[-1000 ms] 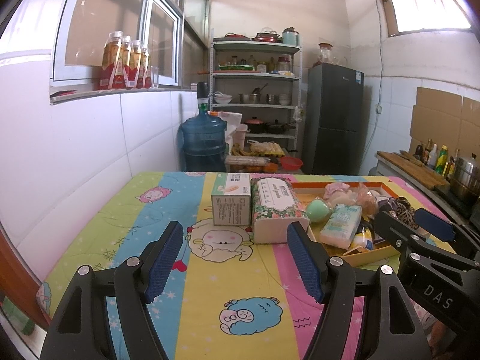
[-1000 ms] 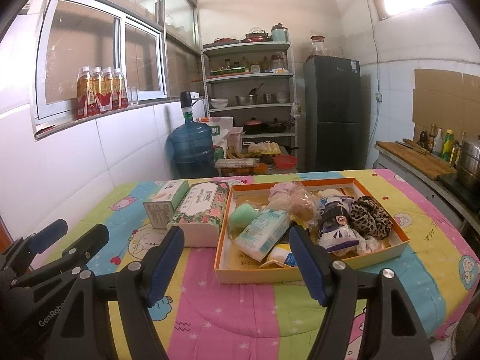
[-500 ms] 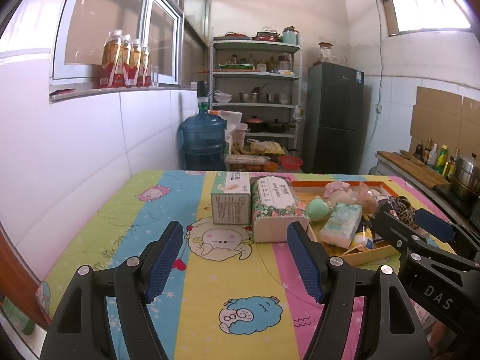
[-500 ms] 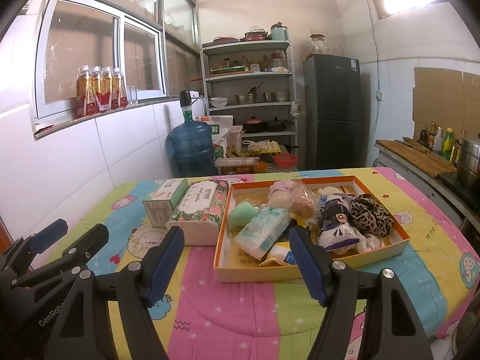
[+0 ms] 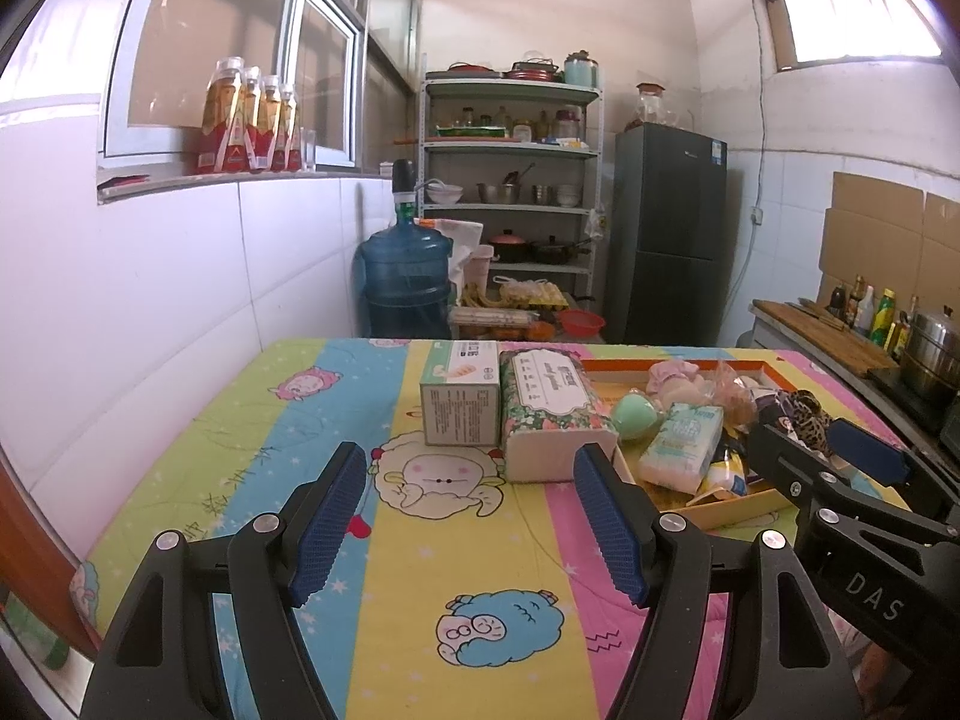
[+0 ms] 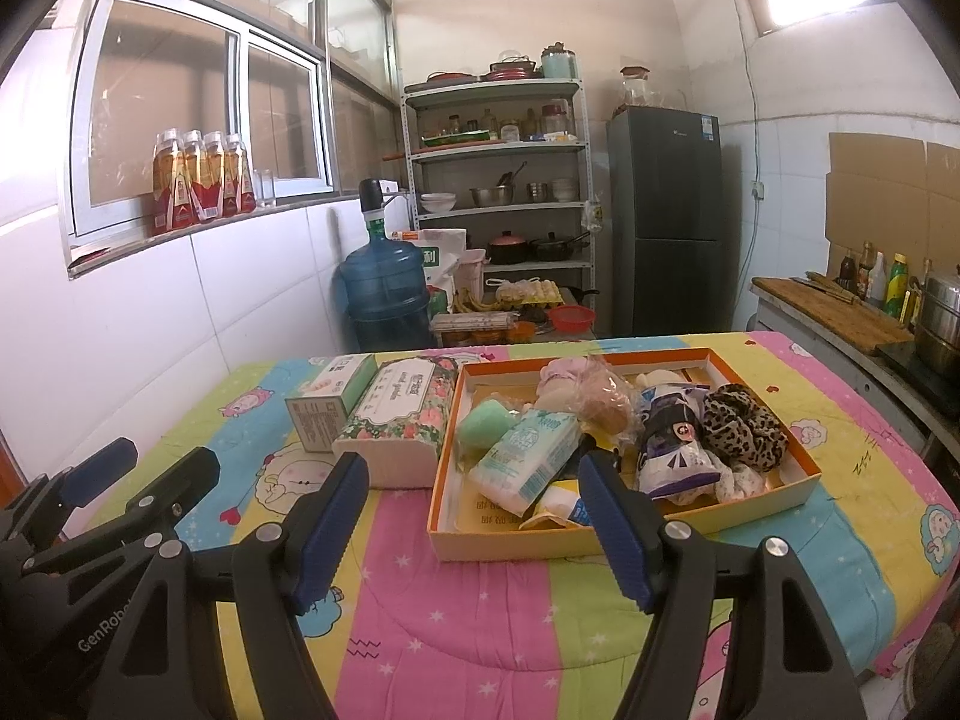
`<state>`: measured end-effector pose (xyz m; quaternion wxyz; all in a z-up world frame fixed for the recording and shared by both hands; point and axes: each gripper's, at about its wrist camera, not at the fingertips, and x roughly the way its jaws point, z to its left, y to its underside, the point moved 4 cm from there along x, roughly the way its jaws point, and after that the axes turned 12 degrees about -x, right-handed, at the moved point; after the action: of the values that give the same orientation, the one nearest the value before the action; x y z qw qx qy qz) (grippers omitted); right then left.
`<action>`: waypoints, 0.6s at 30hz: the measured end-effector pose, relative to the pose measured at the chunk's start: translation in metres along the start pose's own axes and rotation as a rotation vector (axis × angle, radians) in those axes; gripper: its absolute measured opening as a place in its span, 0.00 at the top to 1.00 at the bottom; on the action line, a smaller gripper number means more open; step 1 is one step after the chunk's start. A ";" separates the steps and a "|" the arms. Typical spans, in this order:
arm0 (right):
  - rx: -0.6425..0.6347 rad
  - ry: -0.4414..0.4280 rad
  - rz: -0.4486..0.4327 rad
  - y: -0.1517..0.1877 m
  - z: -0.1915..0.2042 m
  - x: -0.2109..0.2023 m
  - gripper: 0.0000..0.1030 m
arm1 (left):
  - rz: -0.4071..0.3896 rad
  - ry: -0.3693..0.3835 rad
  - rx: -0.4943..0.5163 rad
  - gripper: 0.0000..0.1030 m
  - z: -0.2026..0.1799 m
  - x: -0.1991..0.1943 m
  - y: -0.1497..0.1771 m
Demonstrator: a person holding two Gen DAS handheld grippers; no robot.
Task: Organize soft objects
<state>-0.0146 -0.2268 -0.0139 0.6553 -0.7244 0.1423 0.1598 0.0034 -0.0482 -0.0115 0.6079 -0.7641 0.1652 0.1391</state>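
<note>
An orange-rimmed tray (image 6: 774, 489) sits toward the right of the table, on a striped cartoon cloth (image 6: 480, 612), and it is crowded with soft things. At its near left lies a pale blue tissue pack (image 6: 528, 459), tilted, with a round green sponge (image 6: 483, 423) just beyond it on the far left. A pink plush in a clear bag (image 6: 585, 387) rests at the far middle; a purple-and-white packet (image 6: 675, 441) lies right of centre, touching a leopard-print cloth (image 6: 744, 426) at the right end. A small tube (image 6: 561, 507) lies at the near edge.

Just left of the tray, touching its wall, stands a floral tissue pack (image 6: 402, 420), and against its left side a green and white box (image 6: 330, 402) — both outside the tray.

The right gripper (image 6: 471, 525) hovers over the near edge of the cloth with jaws spread wide and nothing between them. The left gripper (image 5: 471, 519) hangs to its left, likewise spread and empty, with the box and floral pack beyond its fingers.

Behind the table stand a blue water jug (image 6: 384, 288), a metal shelf rack (image 6: 498, 180) with pots and bowls, and a dark fridge (image 6: 666, 216) — bottles (image 6: 198, 180) line the window sill at the left
</note>
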 end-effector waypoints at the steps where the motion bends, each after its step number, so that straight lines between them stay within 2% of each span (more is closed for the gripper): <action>1: -0.001 0.000 0.000 0.000 0.000 0.000 0.30 | 0.001 0.000 0.000 0.29 0.000 0.000 0.000; 18: 0.001 -0.004 0.005 0.002 0.000 0.002 0.30 | 0.007 0.000 -0.001 0.29 0.000 0.003 0.005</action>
<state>-0.0132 -0.2267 -0.0169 0.6556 -0.7233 0.1430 0.1629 0.0044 -0.0494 -0.0170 0.6070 -0.7638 0.1677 0.1414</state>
